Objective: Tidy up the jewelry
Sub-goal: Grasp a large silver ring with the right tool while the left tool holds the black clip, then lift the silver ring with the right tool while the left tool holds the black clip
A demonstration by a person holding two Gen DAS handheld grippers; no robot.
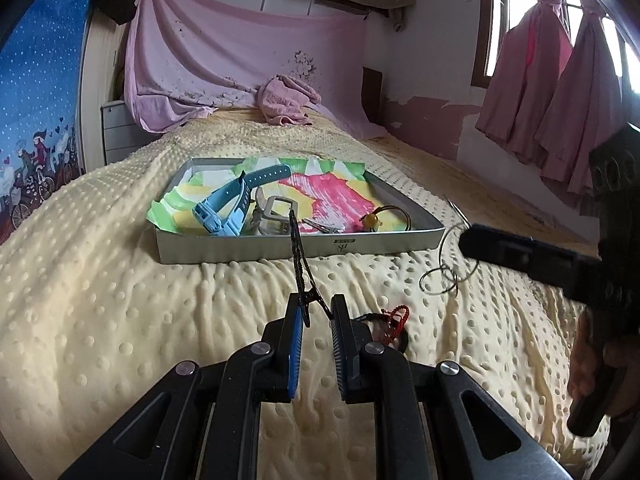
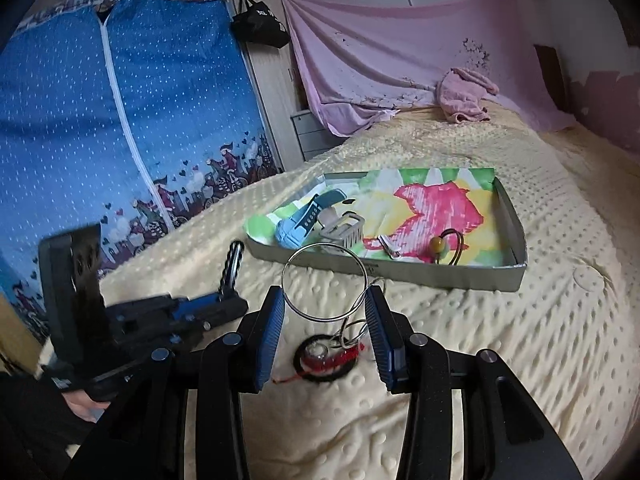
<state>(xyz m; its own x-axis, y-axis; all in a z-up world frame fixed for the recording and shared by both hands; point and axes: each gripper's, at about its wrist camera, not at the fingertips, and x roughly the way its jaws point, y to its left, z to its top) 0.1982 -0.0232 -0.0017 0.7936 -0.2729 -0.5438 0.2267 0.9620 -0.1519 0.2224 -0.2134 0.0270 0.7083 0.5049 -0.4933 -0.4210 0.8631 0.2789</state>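
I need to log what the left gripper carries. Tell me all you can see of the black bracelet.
The black bracelet is a thin, dark loop, seemingly braided or beaded. It stands stretched upright from between the left gripper fingers, leaning toward the tray. The right wrist view shows its rounded top end sticking up, lifted clear of the yellow blanket.

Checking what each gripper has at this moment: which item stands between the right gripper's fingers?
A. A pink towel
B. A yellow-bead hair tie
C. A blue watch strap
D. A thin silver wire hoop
D: in the right wrist view the thin silver wire hoop stands between the right gripper fingers, while the blue watch strap and yellow-bead hair tie lie in the tray.
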